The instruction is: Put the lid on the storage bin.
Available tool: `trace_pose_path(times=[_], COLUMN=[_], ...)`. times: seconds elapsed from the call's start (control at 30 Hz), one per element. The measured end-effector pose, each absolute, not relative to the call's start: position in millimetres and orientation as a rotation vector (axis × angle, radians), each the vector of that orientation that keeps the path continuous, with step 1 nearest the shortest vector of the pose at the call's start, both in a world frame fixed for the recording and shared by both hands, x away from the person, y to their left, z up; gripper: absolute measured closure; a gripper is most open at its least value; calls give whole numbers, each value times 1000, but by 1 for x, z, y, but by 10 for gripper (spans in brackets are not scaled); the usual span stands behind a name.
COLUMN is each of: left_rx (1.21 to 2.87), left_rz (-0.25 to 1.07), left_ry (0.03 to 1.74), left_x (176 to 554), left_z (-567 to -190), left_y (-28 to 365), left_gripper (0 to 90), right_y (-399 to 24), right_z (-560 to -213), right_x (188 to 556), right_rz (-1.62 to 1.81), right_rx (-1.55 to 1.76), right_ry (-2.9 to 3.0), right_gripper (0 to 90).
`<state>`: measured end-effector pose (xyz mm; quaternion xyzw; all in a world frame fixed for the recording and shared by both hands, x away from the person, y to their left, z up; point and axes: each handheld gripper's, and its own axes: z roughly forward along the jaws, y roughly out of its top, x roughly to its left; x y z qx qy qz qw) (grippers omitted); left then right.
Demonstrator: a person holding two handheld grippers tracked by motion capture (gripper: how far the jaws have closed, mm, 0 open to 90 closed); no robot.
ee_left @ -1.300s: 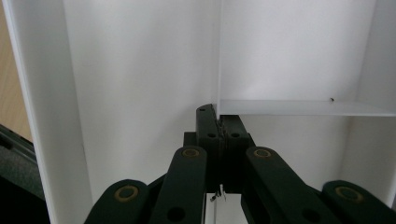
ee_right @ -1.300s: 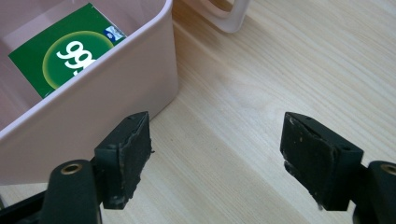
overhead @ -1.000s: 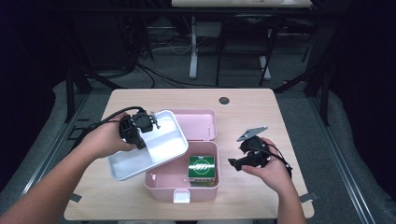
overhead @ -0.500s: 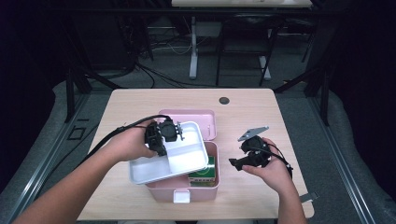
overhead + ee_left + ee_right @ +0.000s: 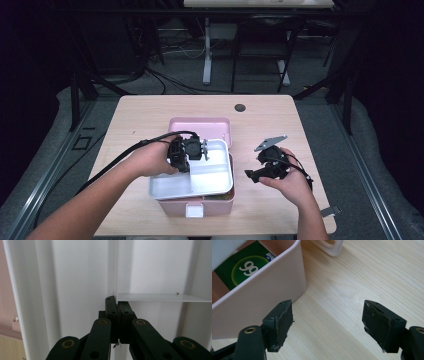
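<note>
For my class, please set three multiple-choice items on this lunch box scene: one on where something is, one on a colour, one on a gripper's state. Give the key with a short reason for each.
1. Where is the white tray?
A. over the pink box
B. on the floor
C. at the table's far edge

2. What colour is the packet inside the box?
A. red
B. green
C. yellow

3. How stands the right gripper?
A. shut on the tray
B. shut on the lid
C. open, holding nothing

Key: 1 A, the left gripper holds the tray by its divider above the box. 2 B, its green face shows in the right gripper view. 3 C, bare table lies between its jaws.
</note>
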<state>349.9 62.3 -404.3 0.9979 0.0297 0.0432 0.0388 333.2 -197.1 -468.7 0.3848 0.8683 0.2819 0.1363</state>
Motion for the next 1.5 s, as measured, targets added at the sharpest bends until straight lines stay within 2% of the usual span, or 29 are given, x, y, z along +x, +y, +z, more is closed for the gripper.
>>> trace_pose_path(times=[0.4, 1.5], left_rx=[3061, 3061], left_rz=[126, 103], left_ry=[16, 16], left_x=[347, 347], left_z=[-414, -440], left_y=[53, 49], left_gripper=[891, 876], right_y=[-195, -193], right_z=[-471, -478], right_x=[334, 338], right_rz=[813, 801], right_rx=[1110, 1131], right_ry=[2525, 2532], right_gripper=[241, 241])
